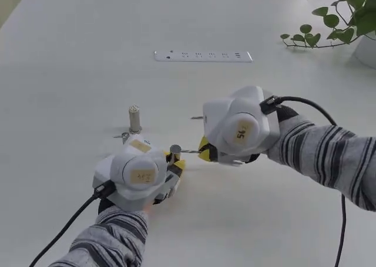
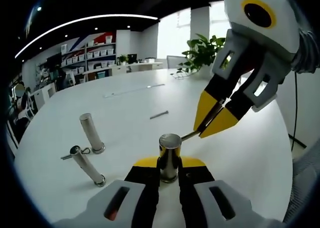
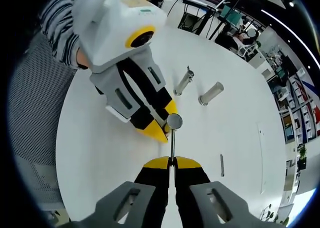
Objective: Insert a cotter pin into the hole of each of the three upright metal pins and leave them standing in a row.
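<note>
the left tool (image 2: pixel 170 163) is clamped on a metal pin (image 2: pixel 170 153), holding it upright with its foot on the bench (image 2: pixel 250 153). the jaws grip low on the shank, so the flat round head and the stretch under it stand free above the yellow tips. the right tool (image 3: pixel 171 163) is closed on a cotter pin (image 3: pixel 172 143), pinched at its rear end, with the thin legs running straight ahead of the tips to meet the metal pin just under the head. i cannot tell whether the tip has entered the hole.

the metal pin looks like polished steel: stiff, smooth, probably slippery, and heavy for its size, so the low grip on the shank suits it. the cotter pin is fine bright wire, light and springy. i judge its legs will bend or skid off the round shank if pushed off-line, so it wants a hold near the loop and a straight, gentle push.

ahead and to the left of the left tool stand two more pins: a plain pin (image 2: pixel 91 132), and nearer, a second pin (image 2: pixel 86 164) with a wire loop showing at its head, so that one seems done. a spare cotter pin (image 2: pixel 159 115) lies flat on the bench beyond the left tool's tips.
</note>
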`<act>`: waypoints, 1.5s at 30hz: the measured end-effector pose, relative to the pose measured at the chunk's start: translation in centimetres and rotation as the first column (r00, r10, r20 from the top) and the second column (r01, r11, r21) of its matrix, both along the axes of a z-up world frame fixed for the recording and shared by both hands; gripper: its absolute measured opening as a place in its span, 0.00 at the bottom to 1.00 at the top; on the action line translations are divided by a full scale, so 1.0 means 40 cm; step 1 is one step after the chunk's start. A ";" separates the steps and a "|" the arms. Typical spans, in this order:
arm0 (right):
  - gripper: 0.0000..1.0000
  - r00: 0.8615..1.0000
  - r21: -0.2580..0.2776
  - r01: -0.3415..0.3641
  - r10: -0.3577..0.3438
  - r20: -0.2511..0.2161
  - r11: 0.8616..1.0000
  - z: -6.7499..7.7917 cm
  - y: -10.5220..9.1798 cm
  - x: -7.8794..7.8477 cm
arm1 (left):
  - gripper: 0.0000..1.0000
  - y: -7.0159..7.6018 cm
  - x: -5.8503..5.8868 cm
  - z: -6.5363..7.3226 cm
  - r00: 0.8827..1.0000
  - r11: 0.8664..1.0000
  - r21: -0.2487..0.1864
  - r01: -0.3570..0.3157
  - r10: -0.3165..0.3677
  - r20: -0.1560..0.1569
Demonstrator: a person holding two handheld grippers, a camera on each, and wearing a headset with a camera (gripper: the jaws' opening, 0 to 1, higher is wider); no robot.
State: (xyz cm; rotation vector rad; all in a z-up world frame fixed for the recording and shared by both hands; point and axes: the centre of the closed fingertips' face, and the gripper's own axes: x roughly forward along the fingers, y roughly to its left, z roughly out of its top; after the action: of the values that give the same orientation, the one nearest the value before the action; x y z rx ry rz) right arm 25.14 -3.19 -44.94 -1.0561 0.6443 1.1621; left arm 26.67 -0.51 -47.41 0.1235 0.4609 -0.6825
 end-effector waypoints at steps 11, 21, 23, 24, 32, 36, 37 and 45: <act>0.00 1.000 0.004 -0.015 0.015 0.016 1.000 0.000 0.012 0.008 | 0.10 0.001 0.003 -0.001 1.000 1.000 -0.010 -0.026 0.026 -0.003; 0.00 1.000 0.033 -0.016 0.016 0.019 0.999 0.000 0.036 0.009 | 0.10 0.003 0.003 -0.003 0.999 0.999 -0.018 -0.047 0.047 -0.008; 0.00 1.000 0.035 -0.018 0.017 0.021 0.999 0.000 0.039 0.009 | 0.10 0.003 0.002 -0.003 0.999 0.999 -0.019 -0.051 0.051 -0.009; 0.00 1.000 0.037 -0.019 0.018 0.022 0.999 0.000 0.041 0.009 | 0.10 0.003 0.002 -0.003 0.999 0.998 -0.021 -0.053 0.053 -0.010; 0.00 0.999 0.048 -0.026 0.024 0.026 0.998 0.001 0.057 0.007 | 0.10 0.004 0.001 -0.005 0.997 0.997 -0.029 -0.072 0.071 -0.016; 0.00 0.999 0.052 -0.040 0.039 0.032 0.998 0.002 0.066 0.005 | 0.10 0.004 0.000 -0.006 0.997 0.996 -0.030 -0.080 0.079 -0.016; 0.00 0.999 0.053 -0.041 0.040 0.033 0.998 0.002 0.068 0.005 | 0.10 0.004 0.000 -0.006 0.997 0.996 -0.030 -0.082 0.082 -0.016; 0.00 0.998 0.076 -0.050 0.047 0.043 0.996 0.007 0.076 0.007 | 0.10 0.004 -0.001 -0.006 0.996 0.996 -0.024 -0.091 0.091 -0.013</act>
State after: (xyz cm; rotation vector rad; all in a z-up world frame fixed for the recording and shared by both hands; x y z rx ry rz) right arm 25.43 -0.16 -44.65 -1.0322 0.5401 1.1948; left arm 26.63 -0.34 -47.64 0.0746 0.4660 -0.5996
